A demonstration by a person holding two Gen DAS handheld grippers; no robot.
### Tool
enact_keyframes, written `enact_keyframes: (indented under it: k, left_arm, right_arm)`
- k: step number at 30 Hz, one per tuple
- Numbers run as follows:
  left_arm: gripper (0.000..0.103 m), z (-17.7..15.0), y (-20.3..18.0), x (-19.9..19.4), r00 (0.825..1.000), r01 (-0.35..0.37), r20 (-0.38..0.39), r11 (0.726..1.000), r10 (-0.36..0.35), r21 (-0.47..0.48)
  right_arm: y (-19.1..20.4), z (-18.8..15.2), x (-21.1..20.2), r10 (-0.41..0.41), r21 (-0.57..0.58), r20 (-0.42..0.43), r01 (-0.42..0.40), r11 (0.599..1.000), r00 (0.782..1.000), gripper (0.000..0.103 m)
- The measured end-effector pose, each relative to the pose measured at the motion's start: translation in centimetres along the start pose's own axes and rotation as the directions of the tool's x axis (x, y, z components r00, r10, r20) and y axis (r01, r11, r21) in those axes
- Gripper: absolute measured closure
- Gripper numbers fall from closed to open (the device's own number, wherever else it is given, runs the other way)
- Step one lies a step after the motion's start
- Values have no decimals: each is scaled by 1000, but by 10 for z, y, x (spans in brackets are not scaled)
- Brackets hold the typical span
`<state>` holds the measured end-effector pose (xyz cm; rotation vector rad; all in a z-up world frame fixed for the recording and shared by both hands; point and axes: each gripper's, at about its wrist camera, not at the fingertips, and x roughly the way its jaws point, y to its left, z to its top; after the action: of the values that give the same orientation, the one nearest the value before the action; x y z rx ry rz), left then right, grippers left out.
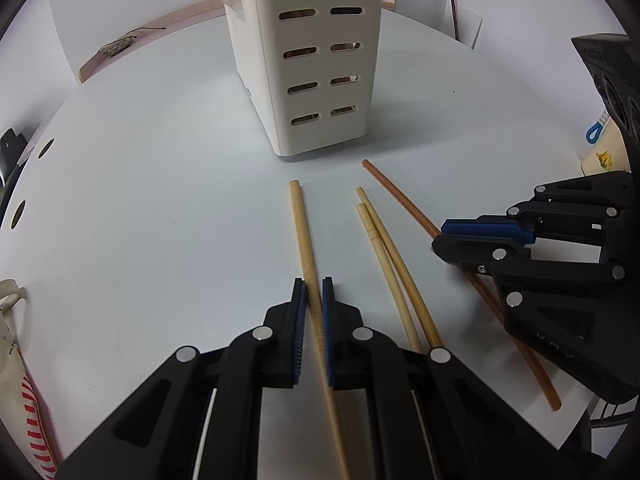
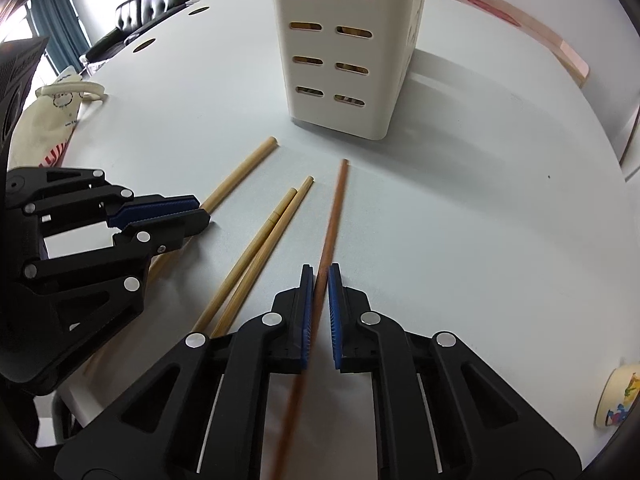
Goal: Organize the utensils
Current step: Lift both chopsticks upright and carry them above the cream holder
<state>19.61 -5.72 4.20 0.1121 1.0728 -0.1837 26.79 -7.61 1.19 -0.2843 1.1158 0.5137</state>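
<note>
Left gripper [image 1: 313, 286] pinches pale chopstick [image 1: 301, 220], right gripper [image 2: 320, 276] reddish chopstick [image 2: 335, 204] (tips toward holder [image 1: 320, 80]).

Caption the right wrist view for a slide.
Right tongs shut on a reddish-brown chopstick; left tongs grip a pale chopstick before the slotted holder.

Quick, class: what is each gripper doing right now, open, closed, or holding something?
Left gripper: closed on the pale chopstick.
Right gripper: closed on the reddish-brown chopstick.
</note>
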Motion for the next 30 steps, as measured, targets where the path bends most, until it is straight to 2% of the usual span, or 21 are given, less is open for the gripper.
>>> enact_keyframes:
  k: [4,6,10,13,15,18,19,23,26,28,30]
  left_arm:
    - [97,4,2,1,1000,-6,-11,1000,6,-28]
    - [97,4,3,-1,1000,-5,-5,999,4,-41]
    - [97,-1,5,-26,993,-3,117,999,8,-46]
    - [97,-3,5,-49,973,-22,228,999,31,-40]
    - [97,-4,3,-63,954,-40,296,999,49,-37]
    - [97,-3,-4,-85,913,-91,396,995,97,-33]
    - [97,-3,-7,-91,898,-118,424,992,122,-36]
    - [97,1,-24,-113,832,-180,529,983,168,-29]
    - [97,6,-31,-127,780,-190,600,981,177,-43]
    - [97,10,-32,-135,766,-171,622,984,165,-51]
    - [97,15,-35,-140,762,-161,628,985,161,-58]
  right_arm:
    - [-11,5,0,42,59,-34,-40,997,999,98]
    - [-19,4,-2,71,103,-24,-68,992,997,98]
    - [-33,-5,-23,140,156,80,-151,976,987,98]
    - [-45,-10,-45,222,160,204,-256,954,954,98]
    - [-52,-14,-61,247,154,301,-303,940,921,98]
    - [-56,-19,-87,265,98,443,-340,935,856,98]
    - [-56,-18,-95,257,77,483,-333,940,837,98]
    - [-49,-23,-127,218,-15,656,-276,961,722,98]
    - [-46,-19,-144,214,-60,724,-250,966,655,98]
    - [-42,-13,-155,212,-82,752,-230,970,624,98]
    - [-39,-4,-164,214,-98,765,-218,971,607,98]
